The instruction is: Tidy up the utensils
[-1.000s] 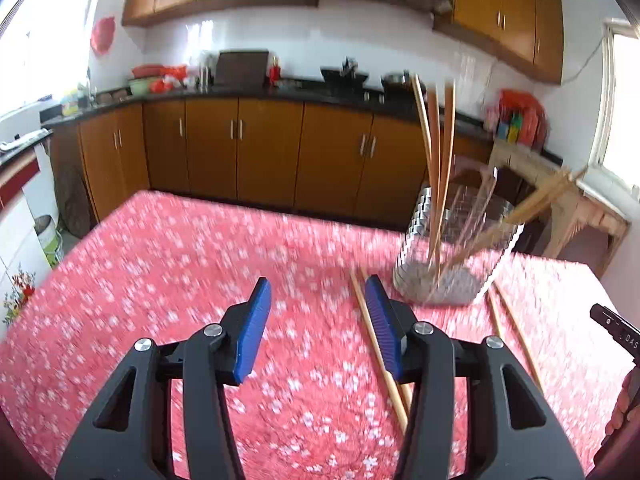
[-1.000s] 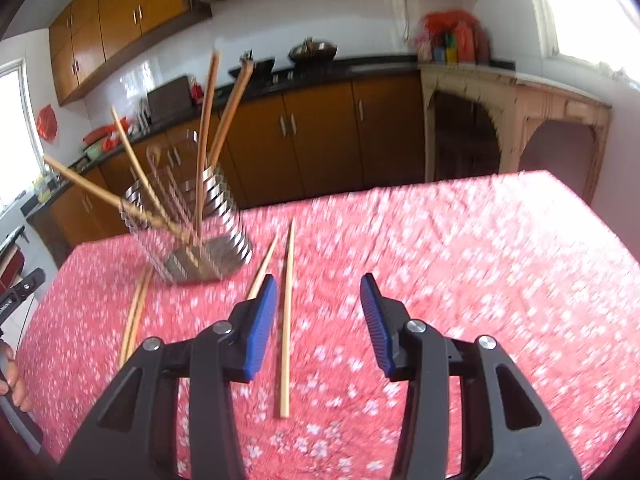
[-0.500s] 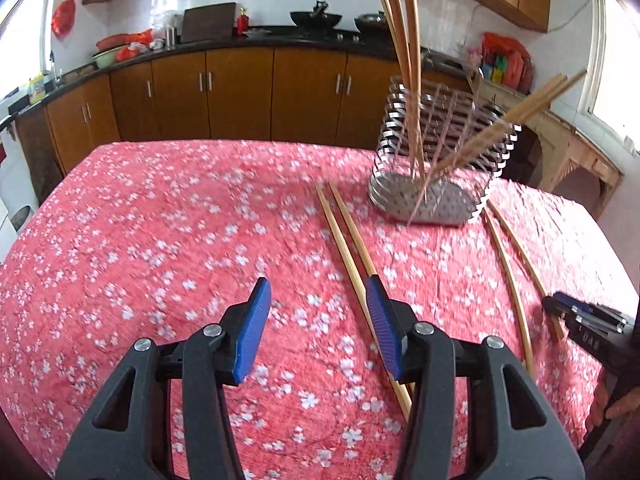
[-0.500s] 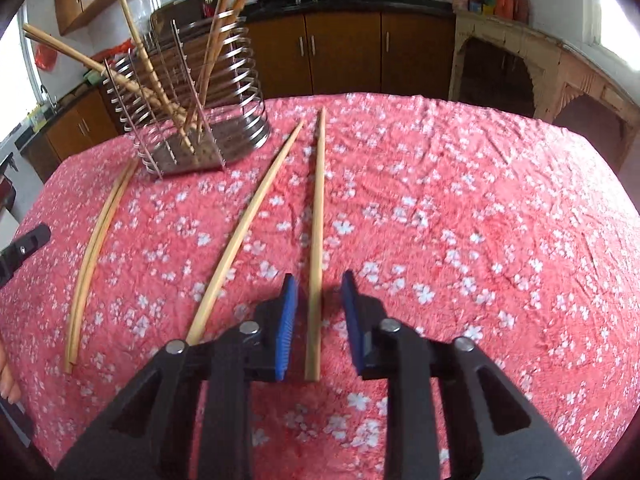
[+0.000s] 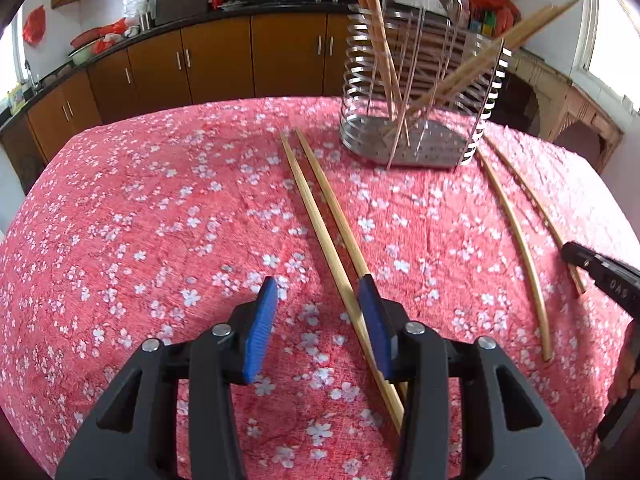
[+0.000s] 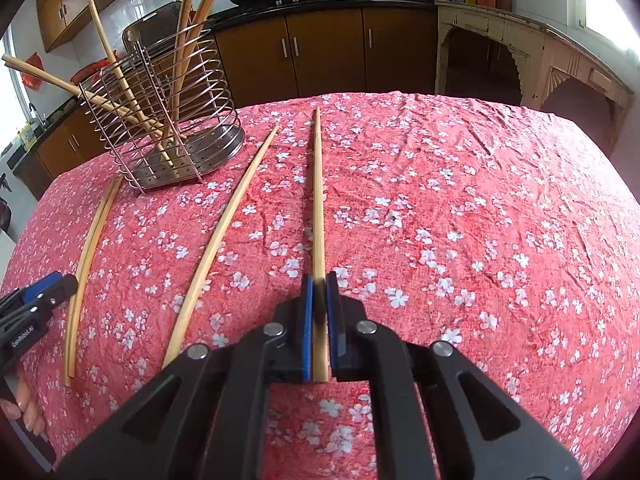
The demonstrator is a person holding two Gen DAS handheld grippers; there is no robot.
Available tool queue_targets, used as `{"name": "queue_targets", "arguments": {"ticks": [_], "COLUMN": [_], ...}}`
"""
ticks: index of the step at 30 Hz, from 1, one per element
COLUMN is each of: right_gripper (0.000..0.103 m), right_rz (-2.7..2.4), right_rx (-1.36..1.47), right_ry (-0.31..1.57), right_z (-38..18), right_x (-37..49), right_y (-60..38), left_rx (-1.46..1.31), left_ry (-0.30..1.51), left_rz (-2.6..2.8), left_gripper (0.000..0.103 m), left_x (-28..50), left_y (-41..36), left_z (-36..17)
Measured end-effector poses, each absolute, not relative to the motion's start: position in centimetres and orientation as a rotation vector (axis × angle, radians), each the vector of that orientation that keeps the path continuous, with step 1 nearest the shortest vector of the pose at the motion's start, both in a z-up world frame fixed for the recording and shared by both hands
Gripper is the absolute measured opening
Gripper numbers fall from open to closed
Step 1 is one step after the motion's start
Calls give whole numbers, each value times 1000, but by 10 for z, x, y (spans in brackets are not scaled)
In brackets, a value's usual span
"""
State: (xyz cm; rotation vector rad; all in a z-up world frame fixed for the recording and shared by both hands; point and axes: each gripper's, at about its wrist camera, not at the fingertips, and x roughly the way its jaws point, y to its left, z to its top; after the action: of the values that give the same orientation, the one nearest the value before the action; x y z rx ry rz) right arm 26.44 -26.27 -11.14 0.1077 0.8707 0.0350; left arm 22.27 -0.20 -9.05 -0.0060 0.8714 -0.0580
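My right tool (image 6: 319,280) is clamped on a chopstick (image 6: 318,200) just above the bench (image 6: 480,220); my left tool (image 5: 318,300), jaws closing, straddles another chopstick (image 5: 316,216).

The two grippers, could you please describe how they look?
Both the left gripper and right gripper have matte black angular frames with triangular cut-outs, silver round bolts, and flat blue ribbed pads inside each finger. White lettering marks one side.

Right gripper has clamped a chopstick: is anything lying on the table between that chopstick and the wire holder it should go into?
Partly. The right gripper is shut on the chopstick. One loose chopstick lies on the cloth between it and the wire holder. Lifted over, the path looks clear, though chopsticks already inside lean across the holder's opening.
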Motion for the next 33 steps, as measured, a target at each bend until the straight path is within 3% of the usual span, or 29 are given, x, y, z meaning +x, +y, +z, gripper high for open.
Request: {"name": "queue_targets", "arguments": {"ticks": [4,6,8,19,27,33], "right_gripper": [8,8,8,8,8,8], "right_rz": [33,30,17,-6,2,1], "right_rx": [99,103,111,95,107,103], "right_ry": [867,866,864,862,861,862], "right_z": [-111,-111,-111,-112,-113,-113], "right_x": [265,267,268,268,267,267], "right_y": [-262,-263,-268,-269,-271,-270], "left_rx": [31,40,30,-32,-32,-43], "left_ry": [873,874,880,873,871,871], "left_rz": [-25,-5,21,56,-13,-40], "left_gripper": [26,12,9,9,28,28], "left_x": [226,229,235,248,232,220], "left_y": [-7,-4,5,50,50,52], "left_z": [-91,-91,-91,-91,-92,-93]}}
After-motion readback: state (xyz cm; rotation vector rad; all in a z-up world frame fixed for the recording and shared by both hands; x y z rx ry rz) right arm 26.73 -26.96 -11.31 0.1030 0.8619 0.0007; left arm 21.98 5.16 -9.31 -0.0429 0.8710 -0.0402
